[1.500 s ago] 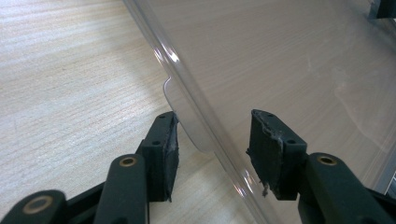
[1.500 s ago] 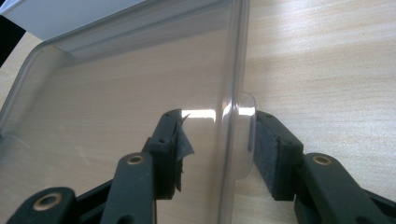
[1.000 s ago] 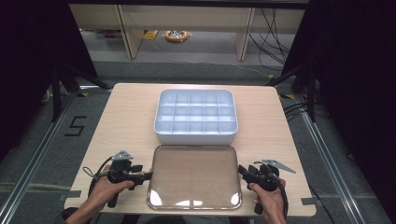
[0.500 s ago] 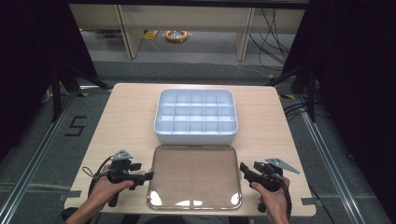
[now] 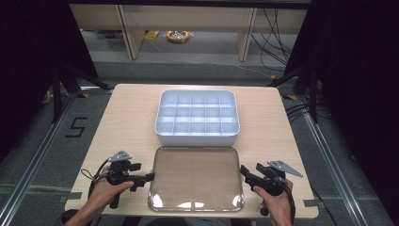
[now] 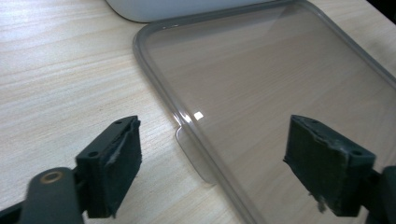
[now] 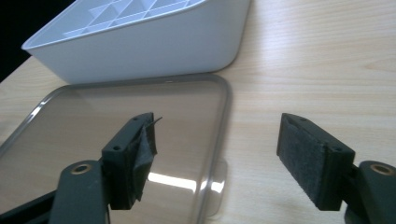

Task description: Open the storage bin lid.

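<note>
A pale wooden bench (image 5: 127,122) carries two things. Toward its far side sits a white tray (image 5: 197,117) divided into a grid of small compartments, all of which look bare. Just in front of it, nearer the person, a clear plastic lid (image 5: 196,178) with rounded corners lies flat on the wood, its far edge just beside the tray's near wall.

The left tool (image 5: 147,177) is held in the person's left hand (image 5: 104,190) at the lid's left edge. In the left gripper view its jaws are spread wide, one over bare wood and the other over the lid, with the lid's rim and a small tab (image 6: 196,154) on that rim between them.

The right tool (image 5: 245,173), held in the right hand (image 5: 275,202), sits at the lid's right edge. In the right gripper view its jaws are likewise spread wide, straddling the rim where another small tab (image 7: 218,186) sticks out; nothing is pinched.
</note>
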The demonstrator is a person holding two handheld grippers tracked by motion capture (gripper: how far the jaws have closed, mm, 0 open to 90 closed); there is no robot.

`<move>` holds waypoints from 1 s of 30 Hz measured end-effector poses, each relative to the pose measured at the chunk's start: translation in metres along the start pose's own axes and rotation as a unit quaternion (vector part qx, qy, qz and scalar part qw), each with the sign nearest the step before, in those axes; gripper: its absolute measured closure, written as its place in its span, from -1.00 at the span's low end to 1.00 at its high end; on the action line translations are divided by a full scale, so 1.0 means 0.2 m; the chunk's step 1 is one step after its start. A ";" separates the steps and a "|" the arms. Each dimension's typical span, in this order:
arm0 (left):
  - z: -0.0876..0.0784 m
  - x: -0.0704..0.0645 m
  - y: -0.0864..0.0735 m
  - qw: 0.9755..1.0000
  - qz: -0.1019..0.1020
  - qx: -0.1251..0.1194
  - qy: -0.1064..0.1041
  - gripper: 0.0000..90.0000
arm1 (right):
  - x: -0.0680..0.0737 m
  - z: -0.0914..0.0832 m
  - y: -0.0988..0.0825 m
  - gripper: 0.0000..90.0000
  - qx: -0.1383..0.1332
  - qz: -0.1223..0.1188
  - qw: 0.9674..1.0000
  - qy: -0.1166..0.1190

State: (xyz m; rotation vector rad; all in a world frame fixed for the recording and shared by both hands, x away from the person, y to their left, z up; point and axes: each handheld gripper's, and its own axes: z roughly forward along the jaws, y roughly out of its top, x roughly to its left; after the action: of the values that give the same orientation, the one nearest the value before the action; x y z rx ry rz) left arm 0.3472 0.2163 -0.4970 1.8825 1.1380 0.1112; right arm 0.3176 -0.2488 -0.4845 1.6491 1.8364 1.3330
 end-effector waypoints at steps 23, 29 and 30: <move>-0.07 -0.07 -0.06 0.999 0.026 0.001 -0.026 -0.67 | 0.12 -0.07 -0.07 -0.49 0.002 -0.006 1.000 0.016; -0.07 -0.09 -0.08 0.999 0.029 0.004 -0.025 -0.67 | 0.12 -0.09 -0.09 -0.49 -0.001 -0.032 0.999 0.026; -0.07 -0.11 -0.09 0.999 0.025 -0.001 -0.033 -0.67 | 0.12 -0.10 -0.09 -0.49 0.000 -0.030 0.999 0.029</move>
State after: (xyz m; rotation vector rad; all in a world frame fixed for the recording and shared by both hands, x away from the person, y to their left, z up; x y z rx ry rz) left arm 0.3162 0.2130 -0.4941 1.8998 1.0468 0.0763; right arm 0.2853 -0.2323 -0.4818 1.5578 1.9044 1.3685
